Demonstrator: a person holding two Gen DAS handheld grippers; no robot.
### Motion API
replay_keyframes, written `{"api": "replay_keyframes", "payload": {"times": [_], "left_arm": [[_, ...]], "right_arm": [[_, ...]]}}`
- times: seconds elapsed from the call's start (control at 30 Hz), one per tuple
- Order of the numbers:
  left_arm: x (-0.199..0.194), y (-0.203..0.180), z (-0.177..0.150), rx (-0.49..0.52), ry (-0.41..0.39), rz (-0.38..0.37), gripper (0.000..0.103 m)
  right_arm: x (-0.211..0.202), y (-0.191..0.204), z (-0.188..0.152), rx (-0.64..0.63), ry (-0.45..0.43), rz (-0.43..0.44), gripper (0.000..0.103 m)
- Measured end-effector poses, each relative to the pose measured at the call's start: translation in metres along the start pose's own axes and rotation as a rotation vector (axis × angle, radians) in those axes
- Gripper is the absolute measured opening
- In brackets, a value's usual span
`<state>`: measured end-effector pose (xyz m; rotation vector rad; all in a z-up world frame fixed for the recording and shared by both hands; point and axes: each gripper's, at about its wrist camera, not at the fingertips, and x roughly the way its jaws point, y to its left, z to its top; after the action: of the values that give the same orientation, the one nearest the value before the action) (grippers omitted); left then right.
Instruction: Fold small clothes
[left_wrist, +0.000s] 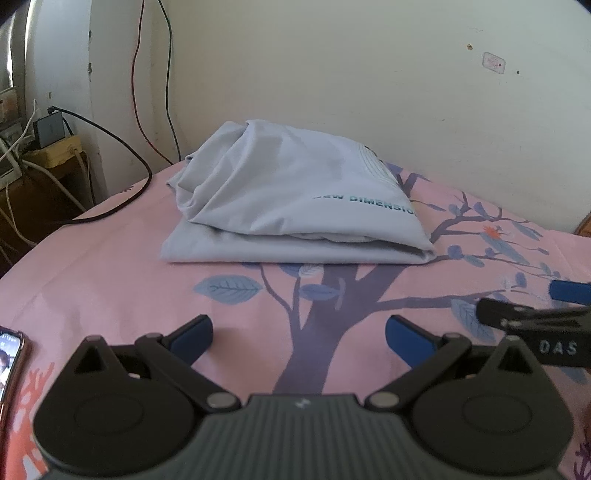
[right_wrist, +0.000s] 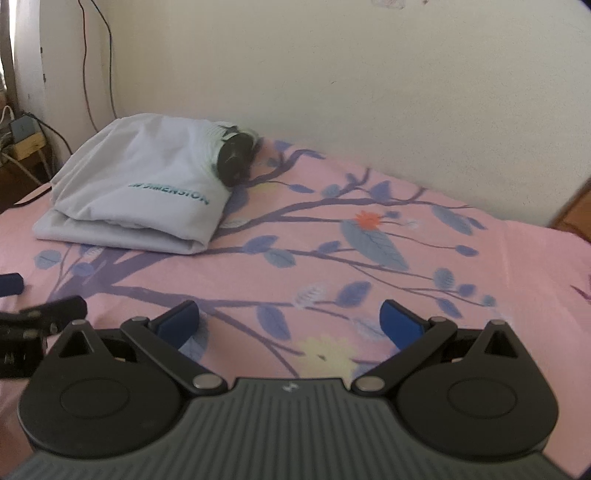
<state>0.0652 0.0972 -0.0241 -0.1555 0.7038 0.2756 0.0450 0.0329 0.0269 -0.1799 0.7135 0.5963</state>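
While the pale grey shirt (left_wrist: 295, 206) sits folded into a thick, layered bundle on the pink bed sheet (left_wrist: 110, 280), you can read teal lettering across its top panel, part of it tucked round the fold. Its lower layers lie flat and square at the front; the upper layer is puffier and creased toward the back left. It rests near the cream wall (left_wrist: 369, 74), over the printed purple tree branches. In the right wrist view a dark printed patch shows at the bundle's far right corner.

Now the left claw (left_wrist: 299, 336): both blue-padded fingers (left_wrist: 194, 338) are spread wide, holding nothing, hovering low over the sheet and well short of the shirt. The right claw (right_wrist: 290, 321) is just as wide, nothing between its pads, over the leaf print to the shirt's right. Each claw pokes into the edge of the other's view, so they are side by side.

Off to the left, a phone (left_wrist: 11, 358) lies on the sheet, and cables (left_wrist: 122, 147) trail down to a cluttered side table.
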Motion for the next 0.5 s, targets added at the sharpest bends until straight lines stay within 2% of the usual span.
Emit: {"api": "replay_keyframes", "payload": {"times": [0.13,0.3,0.5], "left_arm": [[-0.001,0.003,-0.001,-0.025,-0.008,0.017,0.103],[-0.004,0.002,-0.002,-0.025,-0.034,0.056,0.103],[-0.01,-0.004,-0.003,0.021,-0.069,0.099,0.103]], "right_arm": [[-0.005,-0.002,-0.004,-0.013,0.001,-0.073,0.103],[-0.011,-0.007,-0.005,-0.014,-0.012,-0.048,0.103],[-0.018,-0.004,-0.007,-0.021,-0.044,-0.048,0.103]]}}
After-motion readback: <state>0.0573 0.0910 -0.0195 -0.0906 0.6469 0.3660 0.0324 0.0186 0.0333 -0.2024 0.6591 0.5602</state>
